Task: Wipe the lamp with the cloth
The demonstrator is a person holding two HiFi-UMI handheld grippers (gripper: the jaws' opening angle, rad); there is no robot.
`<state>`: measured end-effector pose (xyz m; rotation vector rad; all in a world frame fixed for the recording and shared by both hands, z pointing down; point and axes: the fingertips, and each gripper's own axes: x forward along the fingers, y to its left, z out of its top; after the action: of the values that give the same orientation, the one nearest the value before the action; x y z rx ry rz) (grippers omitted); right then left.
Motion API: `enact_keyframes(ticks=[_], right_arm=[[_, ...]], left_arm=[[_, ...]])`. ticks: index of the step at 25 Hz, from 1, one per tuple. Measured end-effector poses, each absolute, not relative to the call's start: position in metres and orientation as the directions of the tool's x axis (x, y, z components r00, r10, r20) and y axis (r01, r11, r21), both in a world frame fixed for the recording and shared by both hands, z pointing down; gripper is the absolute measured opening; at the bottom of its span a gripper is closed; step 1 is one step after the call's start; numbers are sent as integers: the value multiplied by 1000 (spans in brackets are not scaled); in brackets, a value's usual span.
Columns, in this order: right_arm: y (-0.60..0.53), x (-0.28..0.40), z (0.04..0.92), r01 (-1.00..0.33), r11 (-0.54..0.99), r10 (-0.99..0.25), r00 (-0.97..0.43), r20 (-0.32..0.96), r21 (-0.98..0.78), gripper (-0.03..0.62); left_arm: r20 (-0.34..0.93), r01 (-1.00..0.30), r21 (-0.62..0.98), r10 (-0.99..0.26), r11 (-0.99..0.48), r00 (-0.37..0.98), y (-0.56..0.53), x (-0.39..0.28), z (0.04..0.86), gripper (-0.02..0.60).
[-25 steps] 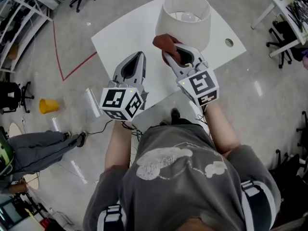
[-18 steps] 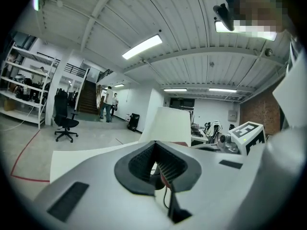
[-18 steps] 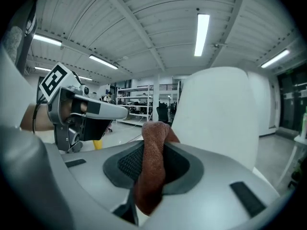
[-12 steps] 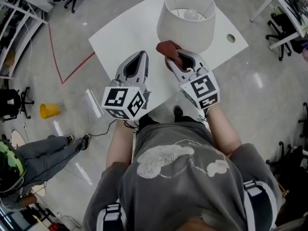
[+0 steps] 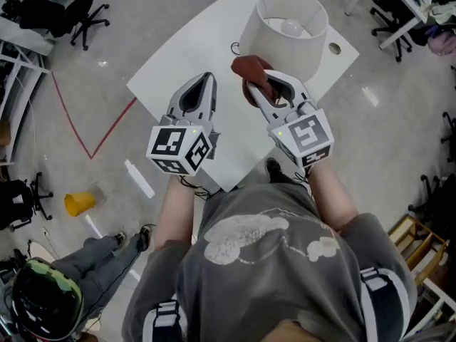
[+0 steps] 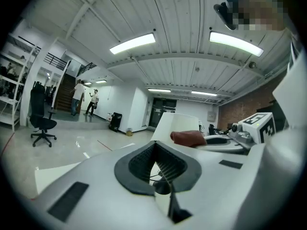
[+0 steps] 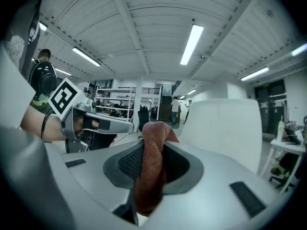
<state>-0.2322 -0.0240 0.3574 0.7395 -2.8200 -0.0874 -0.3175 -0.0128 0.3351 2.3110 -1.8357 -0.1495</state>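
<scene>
Two grippers sit short of the lamp [image 5: 285,28]. Nearest, the left gripper [image 5: 207,79] hangs idle, its fingers closed on nothing, off to the lamp's near left. The right gripper [image 5: 261,88] pinches the rust-red cloth [image 5: 249,68], bunched at the lamp's near side (touching, probably). A hard push could tip the lamp on the desk [image 5: 187,52]. The cloth has kept to that side since a second ago.
</scene>
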Motion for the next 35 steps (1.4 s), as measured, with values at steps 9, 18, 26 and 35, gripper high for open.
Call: enact_keyframes(ticks=[9,18,26,35], right_arm=[[-51,-254,273,-686,680,-721,-689,68,259,91],[-75,-248,283,-789,543,-837,-536,111,288,91],[-75,-261,359,-795,566,-817,-507,273,217,91],[-80,-283,360,-805,559,-820,-501,276,200,91]], left_arm=[[-3,-906,212,-928,-365,373,-19,-353,323,8],[-15,-868,210,-889,-450,457,-17,-364,318,8],[0,-843,219,-864,-491,503,-14,-358,327,8],[-1,-837,219,-858,-501,513,-36,-374,330,8]])
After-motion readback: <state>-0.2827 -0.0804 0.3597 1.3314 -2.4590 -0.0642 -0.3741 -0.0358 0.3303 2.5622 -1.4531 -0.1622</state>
